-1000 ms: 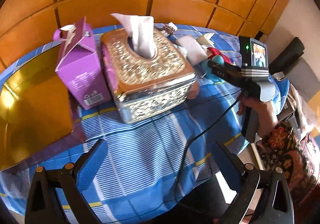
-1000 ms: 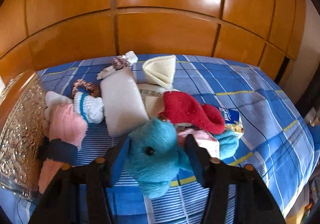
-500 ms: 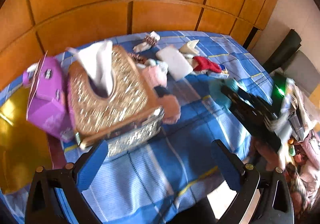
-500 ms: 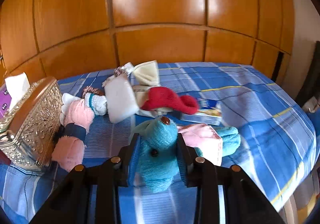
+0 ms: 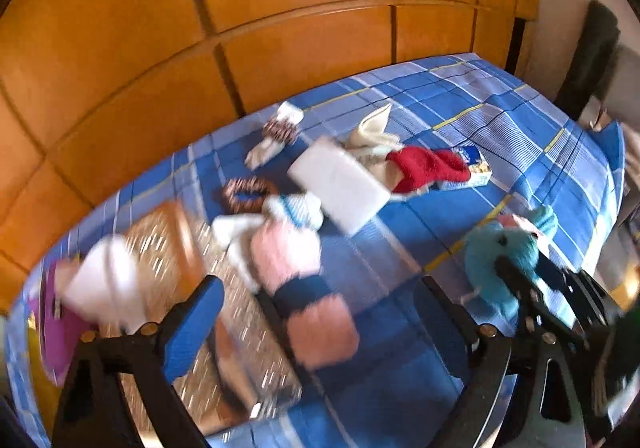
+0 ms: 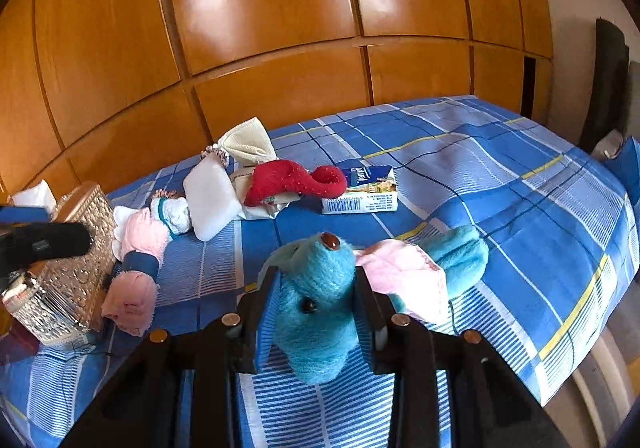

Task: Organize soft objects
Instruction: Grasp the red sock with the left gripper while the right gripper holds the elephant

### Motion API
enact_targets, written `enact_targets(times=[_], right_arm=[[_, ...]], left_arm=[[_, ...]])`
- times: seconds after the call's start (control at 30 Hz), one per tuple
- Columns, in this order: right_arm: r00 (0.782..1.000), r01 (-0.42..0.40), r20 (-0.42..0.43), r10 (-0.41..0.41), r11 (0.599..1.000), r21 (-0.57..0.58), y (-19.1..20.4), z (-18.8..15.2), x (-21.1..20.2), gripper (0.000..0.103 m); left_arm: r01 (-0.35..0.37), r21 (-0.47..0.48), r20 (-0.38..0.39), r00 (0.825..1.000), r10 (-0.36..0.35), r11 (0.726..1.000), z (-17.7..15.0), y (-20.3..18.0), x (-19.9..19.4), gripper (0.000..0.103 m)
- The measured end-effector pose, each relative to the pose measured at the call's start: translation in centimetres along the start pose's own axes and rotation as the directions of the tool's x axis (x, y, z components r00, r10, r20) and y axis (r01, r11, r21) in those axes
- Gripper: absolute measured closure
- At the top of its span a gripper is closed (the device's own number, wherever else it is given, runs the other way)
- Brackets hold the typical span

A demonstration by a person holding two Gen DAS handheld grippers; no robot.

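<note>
The right gripper [image 6: 316, 312] pinches the blue plush [image 6: 320, 288] by the head, its pads pressed into both cheeks; the body trails toward the right of the frame, low over the blue cloth [image 6: 520, 207]. The left gripper [image 5: 320, 312] is empty, its fingers spread wide but closing. The pink plush [image 5: 296, 288] lies lengthwise straight ahead between them (nearer this hand). That view is blurred, so contact cannot be judged.
</note>
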State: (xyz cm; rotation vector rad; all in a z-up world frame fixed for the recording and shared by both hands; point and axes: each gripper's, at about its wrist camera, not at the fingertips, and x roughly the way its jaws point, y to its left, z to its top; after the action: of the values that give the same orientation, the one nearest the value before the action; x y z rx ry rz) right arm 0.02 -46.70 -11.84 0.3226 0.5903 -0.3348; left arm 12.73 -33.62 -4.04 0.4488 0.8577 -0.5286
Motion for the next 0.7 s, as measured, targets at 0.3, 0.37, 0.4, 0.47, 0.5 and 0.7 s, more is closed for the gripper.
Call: enact_targets(times=[0.3,0.37,0.4,0.47,0.5,0.7], right_arm=[[0.999,-0.031,0.021,0.03,0.999,0.037,-0.5,-0.9,0.1,0.068],[0.999,-0.039,0.028,0.038,0.998,0.042,-0.6,-1.0,0.1,0.068],[0.999,-0.043,0.028,0.042,0.998,0.046,-0.7,-1.1,0.2,0.067],[0.998,-0.05,0.031,0.048,0.997,0.053,-0.8,-1.2,0.2,0.067],[0.998,-0.053,0.033,0.051,0.997,0.057,-0.9,-1.3,0.2,0.067],[0.998,-0.062,0.038,0.059,0.996,0.07,-1.0,-1.4,0.3,0.067]], left_arm=[[0.024,0.112,-0.015,1.0,-0.023,0.993,4.5,-5.2,5.5,0.018],[0.063,0.13,-0.036,0.998,-0.058,0.989,5.1,-6.3,6.7,0.028],[0.088,0.136,-0.055,0.995,-0.082,0.987,5.6,-6.8,7.6,0.03],[0.124,0.133,-0.086,0.99,-0.113,0.983,6.4,-7.7,9.0,0.032],[0.137,0.148,-0.09,0.988,-0.125,0.979,6.6,-8.3,9.6,0.032],[0.066,0.254,-0.087,0.995,-0.045,0.965,7.3,-10.6,12.8,0.036]])
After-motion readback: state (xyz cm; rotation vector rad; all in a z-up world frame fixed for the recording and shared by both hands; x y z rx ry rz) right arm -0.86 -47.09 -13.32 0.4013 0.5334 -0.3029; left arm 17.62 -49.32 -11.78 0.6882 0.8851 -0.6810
